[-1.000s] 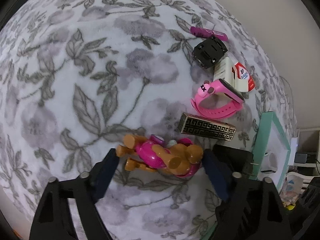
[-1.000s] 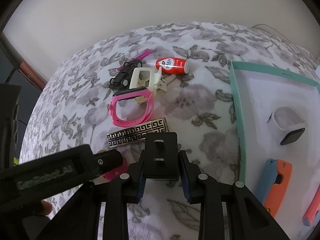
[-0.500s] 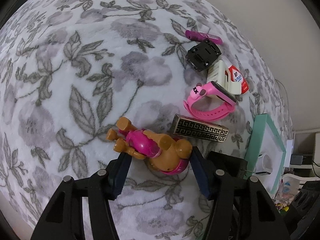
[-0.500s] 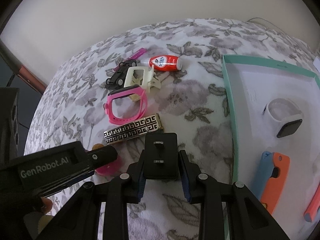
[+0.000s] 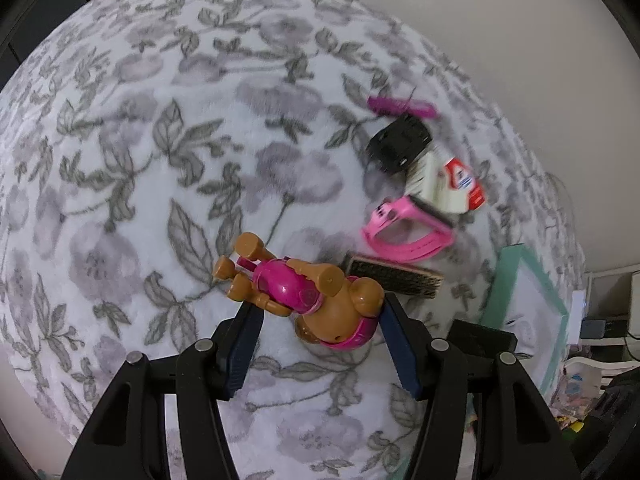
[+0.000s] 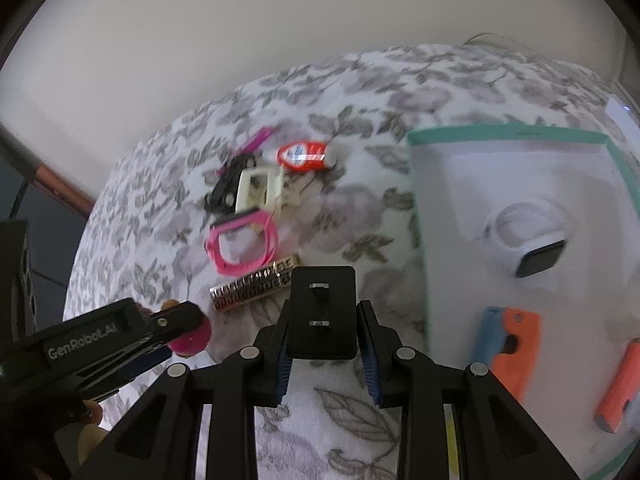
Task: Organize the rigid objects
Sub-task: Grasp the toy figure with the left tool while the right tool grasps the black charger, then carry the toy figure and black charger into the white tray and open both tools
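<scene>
Toy dog [image 5: 316, 296], brown and pink, sits clamped between the pads of the left claw [image 5: 320, 336], whose jaws have just been closing on it; it looks lifted just clear of the flowered bedspread [image 5: 160, 160]. The right claw [image 6: 323, 344] is closed on a black plug adapter [image 6: 322, 312]. Both should go to the teal-rimmed tray [image 6: 508, 134] at the right. Carry the dog level, since its rounded body could pivot, and pass above the gold patterned bar [image 5: 394, 278] and pink watch [image 5: 408, 228].
</scene>
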Available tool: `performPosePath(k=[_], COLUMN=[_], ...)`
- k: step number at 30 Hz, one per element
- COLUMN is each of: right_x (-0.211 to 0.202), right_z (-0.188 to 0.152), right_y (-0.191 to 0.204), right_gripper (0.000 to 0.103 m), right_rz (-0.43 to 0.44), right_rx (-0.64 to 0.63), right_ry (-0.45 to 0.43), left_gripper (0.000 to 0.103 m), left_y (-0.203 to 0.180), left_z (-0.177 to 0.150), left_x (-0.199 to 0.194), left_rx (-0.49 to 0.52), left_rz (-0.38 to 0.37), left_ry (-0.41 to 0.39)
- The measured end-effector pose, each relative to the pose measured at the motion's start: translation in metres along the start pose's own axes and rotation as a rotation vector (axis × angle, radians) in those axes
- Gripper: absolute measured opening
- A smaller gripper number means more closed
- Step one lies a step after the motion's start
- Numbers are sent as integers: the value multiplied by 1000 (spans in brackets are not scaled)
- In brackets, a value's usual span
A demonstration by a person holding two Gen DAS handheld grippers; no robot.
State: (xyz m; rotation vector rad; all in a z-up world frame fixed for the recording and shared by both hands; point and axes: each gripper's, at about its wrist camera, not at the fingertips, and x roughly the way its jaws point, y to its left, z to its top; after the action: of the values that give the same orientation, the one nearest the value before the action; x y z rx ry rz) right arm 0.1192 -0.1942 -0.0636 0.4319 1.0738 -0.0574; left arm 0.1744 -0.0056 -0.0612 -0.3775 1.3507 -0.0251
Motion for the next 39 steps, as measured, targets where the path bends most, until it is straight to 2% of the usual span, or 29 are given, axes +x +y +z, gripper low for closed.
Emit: performPosePath(k=[5,10,16,20,29,33,39], right_x=[-45,-98,-144,-164,-164,-145,-104], right_z=[19,38,50,52,50,47,37], right_y=[-7,-19,-45,-72,-138,-152,-172], right_gripper=[31,31,31,31,31,32,32], right_rz=[19,-29,-107,-157,-248,-235,-228], right_rx=[29,14,-8,7,100,110,138], right_ry=[-110,-225,-310,-338,-294,-253,-164], left_gripper=[61,61,61,61,61,61,61], left_y=[-15,-41,-82,-112,-169,-186,-197], left_z=[4,2,-17,-36,-87,-106,-122], left_x=[-39,-73,-93,-88,-50,-30,4], left_rx=[31,90,197,273,444,507,537], left_rz=[-46,-95,-140,-158,-151,-129,-107], left_ry=[-96,-185,-248,-238,-158,-137,-89])
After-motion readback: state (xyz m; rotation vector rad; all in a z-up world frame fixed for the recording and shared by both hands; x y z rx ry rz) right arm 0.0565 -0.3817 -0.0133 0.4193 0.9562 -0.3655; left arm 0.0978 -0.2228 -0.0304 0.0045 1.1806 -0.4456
